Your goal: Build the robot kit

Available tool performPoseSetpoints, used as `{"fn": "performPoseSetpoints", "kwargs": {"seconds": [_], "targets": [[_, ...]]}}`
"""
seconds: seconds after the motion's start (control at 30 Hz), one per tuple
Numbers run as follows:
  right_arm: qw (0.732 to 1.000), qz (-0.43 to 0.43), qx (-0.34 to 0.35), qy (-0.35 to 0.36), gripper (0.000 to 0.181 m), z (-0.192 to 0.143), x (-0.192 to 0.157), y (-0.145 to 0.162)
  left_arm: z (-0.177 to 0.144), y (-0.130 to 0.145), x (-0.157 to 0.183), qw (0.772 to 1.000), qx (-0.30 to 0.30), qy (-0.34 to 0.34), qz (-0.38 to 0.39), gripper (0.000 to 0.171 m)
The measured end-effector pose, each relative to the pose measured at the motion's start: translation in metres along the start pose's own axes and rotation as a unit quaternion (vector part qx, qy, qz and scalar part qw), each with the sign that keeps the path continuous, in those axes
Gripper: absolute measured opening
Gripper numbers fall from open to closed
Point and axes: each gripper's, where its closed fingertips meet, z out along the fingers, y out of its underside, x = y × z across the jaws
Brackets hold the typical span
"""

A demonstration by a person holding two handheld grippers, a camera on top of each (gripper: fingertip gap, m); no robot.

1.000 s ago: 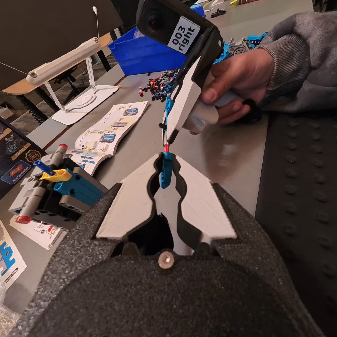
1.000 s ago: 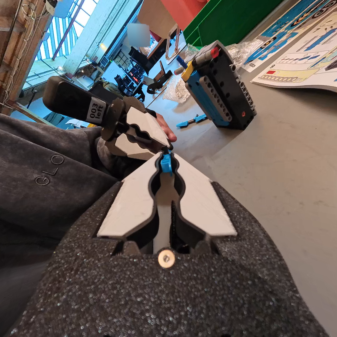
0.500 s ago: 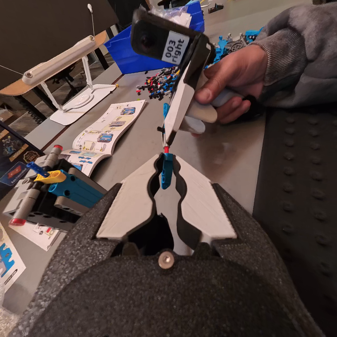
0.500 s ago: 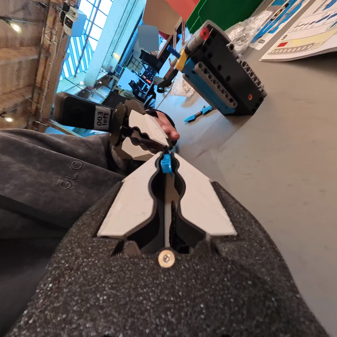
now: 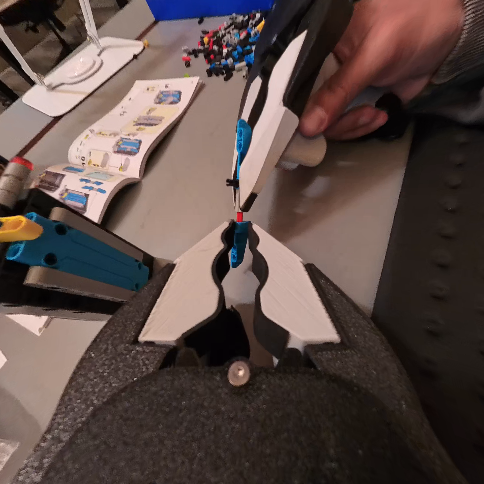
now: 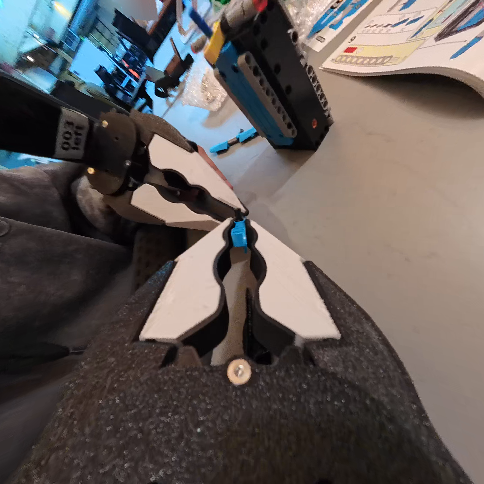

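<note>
A short blue beam [image 5: 237, 246] sits clamped upright between the tips of the left tool [image 5: 239, 225], held above the grey desk [image 5: 183, 188]. A red pin stub [image 5: 239, 216] meets its top end. The stub sticks out of the tip of the right tool [image 5: 245, 207], which is closed on a second blue piece [image 5: 242, 136] carrying a small black peg on its side. The two tools stand tip to tip, and one hand [image 5: 379, 65] shows on the right one. Around them on the desk lie one open instruction booklet [image 5: 125, 136], one black-and-blue built block [image 5: 73, 251], one pile of small parts [image 5: 227, 49], one white stand base [image 5: 78, 68] and one loose blue piece [image 6: 233, 138].
</note>
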Motion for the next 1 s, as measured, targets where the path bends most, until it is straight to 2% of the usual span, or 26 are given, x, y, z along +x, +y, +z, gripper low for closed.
{"fn": "performPoseSetpoints", "kwargs": {"seconds": [0.3,0.43,0.53,0.67,1.0], "targets": [[0.998,-0.023,-0.035,0.049,0.007,0.008,0.012,0.011,0.009,0.015,0.003,0.999,-0.049,0.007,0.005,0.008],[1.0,0.016,-0.02,0.012,0.007,0.005,0.009,0.007,0.007,0.01,0.001,0.999,-0.031,0.014,-0.008,0.009],[0.998,0.046,0.014,-0.04,0.007,-0.002,0.0,-0.004,-0.002,-0.005,-0.001,0.999,0.02,0.022,-0.028,0.009],[0.998,0.025,0.024,-0.051,0.007,-0.006,-0.008,-0.008,-0.007,-0.012,0.0,0.997,0.049,0.036,-0.038,0.009],[0.999,0.014,0.004,-0.031,0.007,-0.004,-0.003,-0.001,-0.003,-0.002,0.006,0.998,0.014,0.055,-0.04,0.01]]}}
